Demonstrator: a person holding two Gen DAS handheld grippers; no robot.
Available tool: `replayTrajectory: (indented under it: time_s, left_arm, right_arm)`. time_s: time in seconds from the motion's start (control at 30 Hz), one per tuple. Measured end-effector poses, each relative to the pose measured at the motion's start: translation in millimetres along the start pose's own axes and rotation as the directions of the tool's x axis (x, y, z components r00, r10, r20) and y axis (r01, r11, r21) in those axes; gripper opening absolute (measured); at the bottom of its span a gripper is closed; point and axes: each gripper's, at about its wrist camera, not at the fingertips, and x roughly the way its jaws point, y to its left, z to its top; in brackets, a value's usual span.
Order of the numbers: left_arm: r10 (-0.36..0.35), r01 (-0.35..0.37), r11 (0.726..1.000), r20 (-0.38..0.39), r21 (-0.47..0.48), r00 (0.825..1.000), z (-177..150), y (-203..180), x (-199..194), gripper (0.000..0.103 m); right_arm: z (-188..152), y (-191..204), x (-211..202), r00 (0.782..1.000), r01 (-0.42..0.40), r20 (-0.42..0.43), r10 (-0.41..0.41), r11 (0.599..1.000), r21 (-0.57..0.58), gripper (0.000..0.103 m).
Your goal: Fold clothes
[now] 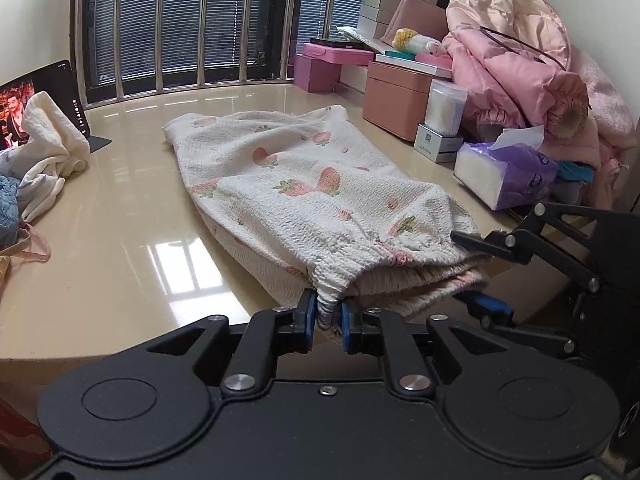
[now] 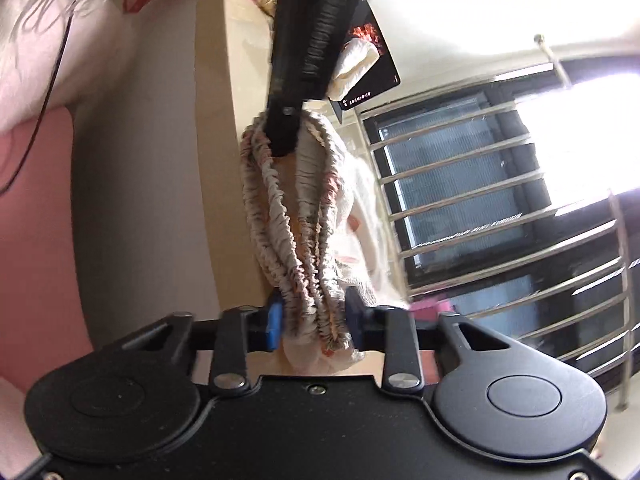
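**Both grippers clamped on the waistband of strawberry-print pants**

While the strawberry-print pants (image 1: 296,184) lie stretched out along the glossy beige table (image 1: 132,216), their gathered elastic waistband (image 1: 360,264) hangs at the near table edge, and both tools grip it. The left gripper (image 1: 326,320) has its blue pads pinched narrow on one bunched corner of the waistband. The right gripper (image 2: 312,318), seen in the left wrist view coming in from the right with one finger above the cloth and one below, squeezes several folded layers of the same waistband (image 2: 296,232) at its other end; the right wrist view shows the ruffled elastic packed between its pads.

A cream garment (image 1: 52,140) is heaped at the table's left side against a tablet (image 1: 44,100) with a lit screen. To the right stand a purple tissue pack (image 1: 508,172), pink boxes (image 1: 396,96) and piled pink bedding (image 1: 520,48). A barred window (image 1: 192,24) runs behind the table.
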Motion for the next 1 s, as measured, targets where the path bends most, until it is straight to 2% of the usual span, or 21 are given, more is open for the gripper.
replayTrajectory:
  time_s: [0.07,0.1,0.13,0.17,0.2,0.23,0.33,0.47,0.67,0.7,0.77,0.83,0.87,0.9,0.93,1.0]
  left_arm:
    - [-0.006,0.005,0.999,0.030,0.049,1.000,-5,-1,-7,0.027]
    - [-0.010,0.007,0.997,0.045,0.073,0.999,-7,-1,-11,0.038]
    - [-0.010,0.004,0.995,0.062,0.101,0.998,-9,-2,-14,0.056]
    - [0.013,-0.026,0.989,0.089,0.148,0.996,-14,-4,-20,0.068]
    - [0.035,-0.058,0.979,0.117,0.193,0.993,-18,-7,-25,0.087]
    - [0.063,-0.094,0.968,0.137,0.233,0.989,-22,-11,-27,0.091]
    - [0.093,-0.144,0.935,0.167,0.325,0.981,-32,-21,-23,0.091]
    - [0.119,-0.200,0.880,0.206,0.431,0.971,-43,-36,-11,0.091]
    - [0.155,-0.343,0.744,0.351,0.573,0.923,-51,-68,12,0.090]
    - [0.148,-0.356,0.720,0.369,0.596,0.917,-52,-71,12,0.087]
    - [0.130,-0.382,0.667,0.405,0.639,0.905,-53,-76,11,0.073]
    - [0.122,-0.404,0.615,0.425,0.677,0.897,-55,-79,7,0.048]
    - [0.112,-0.404,0.597,0.426,0.693,0.898,-55,-80,3,0.043]
    - [0.101,-0.399,0.589,0.425,0.703,0.899,-53,-80,-4,0.033]
    - [0.088,-0.388,0.591,0.422,0.707,0.902,-51,-81,-13,0.027]
    - [0.057,-0.359,0.600,0.409,0.715,0.911,-45,-83,-33,0.024]
  right_arm:
    - [2,-10,0,0.999,-0.049,-0.012,0.050,0.995,0.082,0.019]
    - [2,-16,0,0.998,-0.064,-0.016,0.066,0.990,0.125,0.019]
    - [1,-21,-1,0.997,-0.068,-0.015,0.071,0.986,0.155,0.019]
    - [1,-26,-2,0.997,-0.072,-0.014,0.075,0.980,0.185,0.019]
    - [0,-32,-4,0.997,-0.073,-0.011,0.077,0.975,0.212,0.019]
    - [-1,-37,-6,0.997,-0.075,-0.005,0.078,0.969,0.237,0.019]
    - [-4,-52,-14,0.995,-0.093,0.009,0.095,0.945,0.313,0.019]
    - [-2,-67,-22,0.994,-0.108,0.022,0.107,0.930,0.352,0.019]
    - [3,-85,-33,0.991,-0.131,0.018,0.133,0.926,0.353,0.019]
    - [5,-88,-35,0.990,-0.139,0.019,0.142,0.927,0.349,0.019]
    - [7,-92,-38,0.987,-0.159,0.020,0.162,0.929,0.333,0.019]
    - [9,-97,-43,0.983,-0.177,0.021,0.180,0.935,0.308,0.019]
    - [9,-99,-47,0.983,-0.180,0.023,0.181,0.940,0.292,0.019]
    - [11,-100,-52,0.984,-0.177,0.026,0.177,0.947,0.268,0.019]
    - [12,-101,-58,0.985,-0.174,0.026,0.173,0.954,0.246,0.019]
    - [15,-105,-73,0.982,-0.186,0.035,0.183,0.959,0.215,0.019]
